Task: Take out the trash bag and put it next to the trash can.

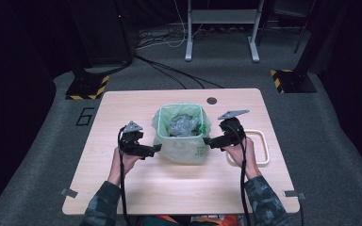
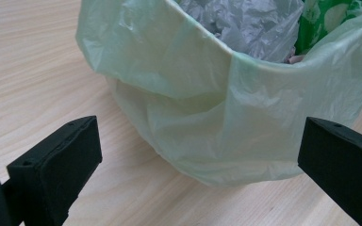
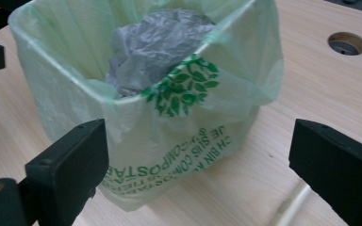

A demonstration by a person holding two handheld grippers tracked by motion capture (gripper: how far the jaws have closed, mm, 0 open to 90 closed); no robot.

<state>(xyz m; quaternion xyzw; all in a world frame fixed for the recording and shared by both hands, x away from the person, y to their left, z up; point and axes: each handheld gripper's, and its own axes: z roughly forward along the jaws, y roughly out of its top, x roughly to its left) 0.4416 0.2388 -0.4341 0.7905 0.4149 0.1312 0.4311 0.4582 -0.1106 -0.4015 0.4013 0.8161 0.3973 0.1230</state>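
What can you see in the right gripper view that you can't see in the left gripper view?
The right gripper view alone has the green leaf print and green lettering on the bag, the round hole in the table, and a bit of white tray rim. The left gripper view alone has the plain, unprinted side of the bag hanging over the bin's rim. Both have the pale green bin bag, the crumpled grey plastic inside it, the wooden table, and wide-open black jaws.
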